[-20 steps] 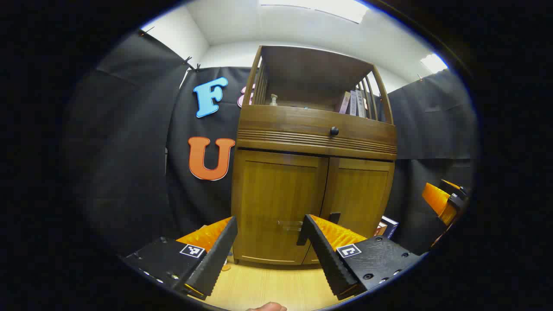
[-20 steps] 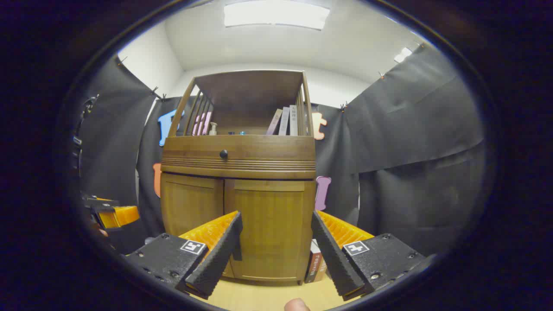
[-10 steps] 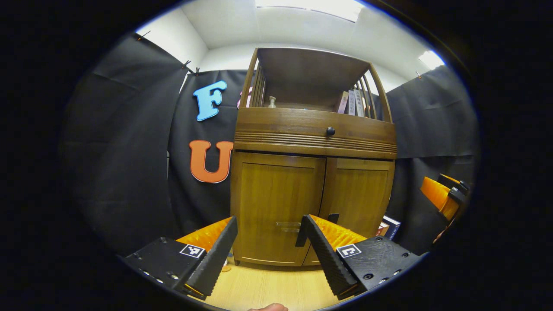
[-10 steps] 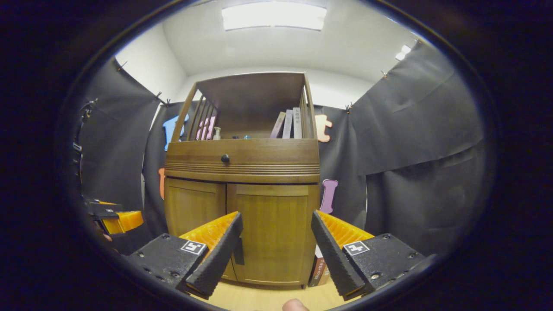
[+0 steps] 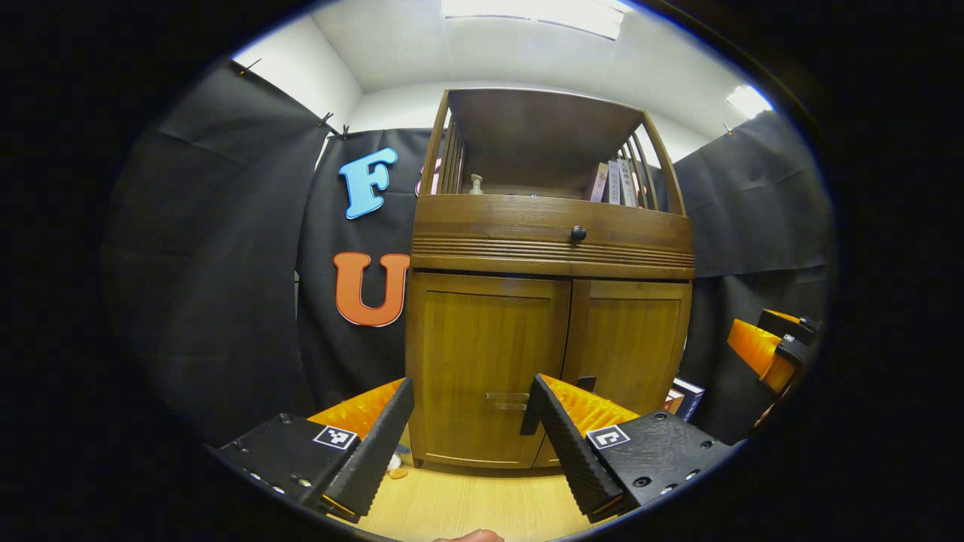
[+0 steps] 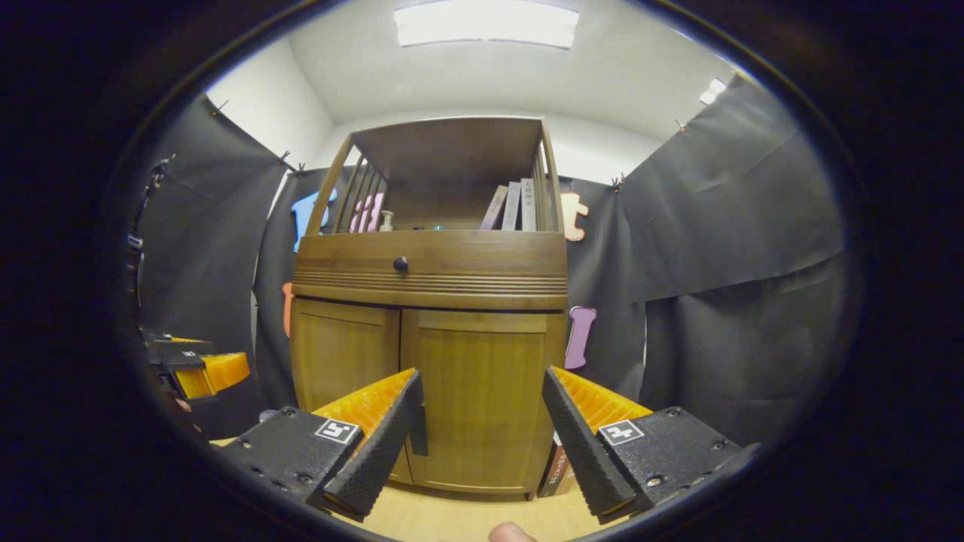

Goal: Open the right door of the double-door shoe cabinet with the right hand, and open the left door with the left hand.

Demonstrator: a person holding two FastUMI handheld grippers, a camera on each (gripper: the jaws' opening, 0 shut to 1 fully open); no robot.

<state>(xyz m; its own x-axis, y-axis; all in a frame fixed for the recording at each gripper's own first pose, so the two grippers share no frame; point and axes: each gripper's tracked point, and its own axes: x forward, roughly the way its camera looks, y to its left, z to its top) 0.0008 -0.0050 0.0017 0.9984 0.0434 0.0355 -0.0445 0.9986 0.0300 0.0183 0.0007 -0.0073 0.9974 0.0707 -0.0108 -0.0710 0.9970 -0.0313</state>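
The wooden shoe cabinet stands ahead with both doors closed. In the left gripper view, the left door (image 5: 482, 354) carries a pale handle (image 5: 506, 400) near its inner edge, and the right door (image 5: 631, 342) has a dark handle (image 5: 586, 383). My left gripper (image 5: 471, 384) is open, short of the left door, holding nothing. The right gripper (image 5: 768, 348) shows at the far right edge. In the right gripper view, my right gripper (image 6: 482, 375) is open in front of the right door (image 6: 482, 391). The left door (image 6: 343, 361) and the left gripper (image 6: 202, 370) lie to its left.
Above the doors sits a drawer with a black knob (image 5: 578, 233). The open shelf on top holds books (image 5: 614, 181) and a pump bottle (image 5: 475, 183). More books (image 5: 681, 394) stand on the wooden floor (image 5: 467, 504) beside the cabinet's right side. Black cloth walls surround it.
The cabinet has grown slightly in the right gripper view as that gripper came nearer. In the left gripper view the cabinet has drifted a little downward. Both doors stay closed, both grippers open.
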